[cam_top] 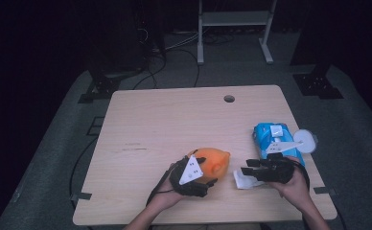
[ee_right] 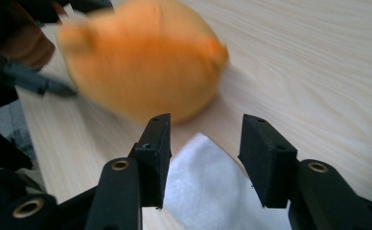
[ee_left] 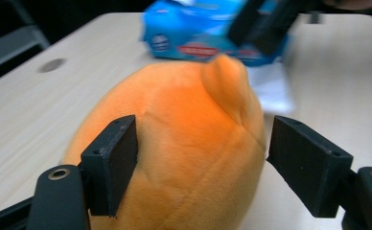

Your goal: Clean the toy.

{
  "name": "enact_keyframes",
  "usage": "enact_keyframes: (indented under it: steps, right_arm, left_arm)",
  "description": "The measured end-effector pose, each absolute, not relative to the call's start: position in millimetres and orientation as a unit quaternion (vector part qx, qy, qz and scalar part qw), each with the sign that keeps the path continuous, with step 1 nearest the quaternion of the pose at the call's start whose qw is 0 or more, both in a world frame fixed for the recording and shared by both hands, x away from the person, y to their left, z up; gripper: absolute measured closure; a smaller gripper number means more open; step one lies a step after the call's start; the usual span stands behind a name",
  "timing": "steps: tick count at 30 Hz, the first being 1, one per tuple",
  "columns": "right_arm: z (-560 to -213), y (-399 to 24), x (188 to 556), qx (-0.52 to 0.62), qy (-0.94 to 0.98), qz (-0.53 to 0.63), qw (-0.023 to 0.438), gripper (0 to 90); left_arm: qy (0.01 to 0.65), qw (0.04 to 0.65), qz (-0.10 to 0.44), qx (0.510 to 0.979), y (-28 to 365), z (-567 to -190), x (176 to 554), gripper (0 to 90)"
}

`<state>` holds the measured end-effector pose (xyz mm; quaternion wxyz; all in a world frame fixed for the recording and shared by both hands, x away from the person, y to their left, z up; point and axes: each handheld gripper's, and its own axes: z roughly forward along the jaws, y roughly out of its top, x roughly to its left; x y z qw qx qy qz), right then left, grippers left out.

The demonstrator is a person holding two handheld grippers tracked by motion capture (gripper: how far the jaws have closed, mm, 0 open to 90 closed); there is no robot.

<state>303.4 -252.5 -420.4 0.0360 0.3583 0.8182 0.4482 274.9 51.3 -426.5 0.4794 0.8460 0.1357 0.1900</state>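
Item 1. Orange plush toy: rounded, soft, lying on the wooden table at its near edge, a little left of centre. Its long axis runs roughly left to right across the table, with a small nub pointing right towards the wipes.

Item 2. Left gripper: held at the near-left side of the toy. In the left gripper view the jaws stand wide apart, straddling the toy's body; the left pad touches or nearly touches the fur, the right pad stands clear of it. No firm hold is evident.

Item 3. Right gripper: near-right, pointing left towards the toy. In the right gripper view its jaws are moderately open with nothing pinched between them; a white wipe lies flat on the table directly beneath and between them.

Item 4. Blue wipes packet: at the right side, just beyond the right gripper, with a round white lid beside it.

Governing relation, as judged: the toy lies just left of the wipe, close but apart. The left gripper is nearer the toy; the right is nearer the wipe, which lies straight below its jaws.
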Motion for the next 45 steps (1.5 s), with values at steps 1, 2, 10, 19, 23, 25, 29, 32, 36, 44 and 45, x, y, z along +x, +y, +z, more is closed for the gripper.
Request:
enact_keyframes:
  steps: [1, 2, 10, 19, 23, 25, 29, 32, 36, 44, 45]
  right_arm:
    - [-419, -250, 302, 0.354, 0.817, 0.453, 0.035, 51.9]
    - [-417, -247, 301, 0.346, 0.817, 0.46, 0.036, 51.4]
    - [-421, -223, 296, 0.314, 0.828, 0.463, 0.017, 51.2]
    - [-425, -208, 287, 0.264, 0.854, 0.447, 0.01, 48.3]
    - [-427, -210, 290, 0.269, 0.857, 0.44, 0.007, 47.4]
    - [-427, -212, 291, 0.272, 0.855, 0.442, 0.004, 47.4]
    - [-421, -220, 293, 0.279, 0.84, 0.465, 0.008, 46.0]
    - [-417, -227, 295, 0.293, 0.823, 0.487, 0.011, 46.0]
    - [-418, -230, 297, 0.301, 0.815, 0.494, 0.012, 46.0]
    - [-422, -238, 302, 0.319, 0.804, 0.501, 0.022, 46.0]
    - [-424, -239, 304, 0.324, 0.804, 0.498, 0.029, 45.6]
  left_arm:
    - [0.127, 0.476, 0.176, 0.852, 49, -426, 273, 25.8]
    - [0.12, 0.474, 0.165, 0.857, 48, -425, 272, 26.0]
    - [0.08, 0.486, 0.056, 0.868, 52, -407, 271, 20.2]
    - [0.158, 0.488, 0.133, 0.848, 57, -424, 297, 9.4]
    - [0.153, 0.493, 0.137, 0.845, 54, -437, 297, 11.0]
    - [0.14, 0.479, 0.15, 0.853, 53, -434, 294, 23.7]
    - [0.148, 0.494, 0.146, 0.844, 57, -428, 295, 48.9]
    - [0.152, 0.506, 0.15, 0.835, 59, -423, 296, 52.7]
    - [0.162, 0.511, 0.177, 0.825, 62, -420, 300, 53.1]
    - [0.226, 0.526, 0.282, 0.77, 88, -415, 322, 51.5]
    - [0.242, 0.527, 0.295, 0.76, 93, -419, 326, 50.7]
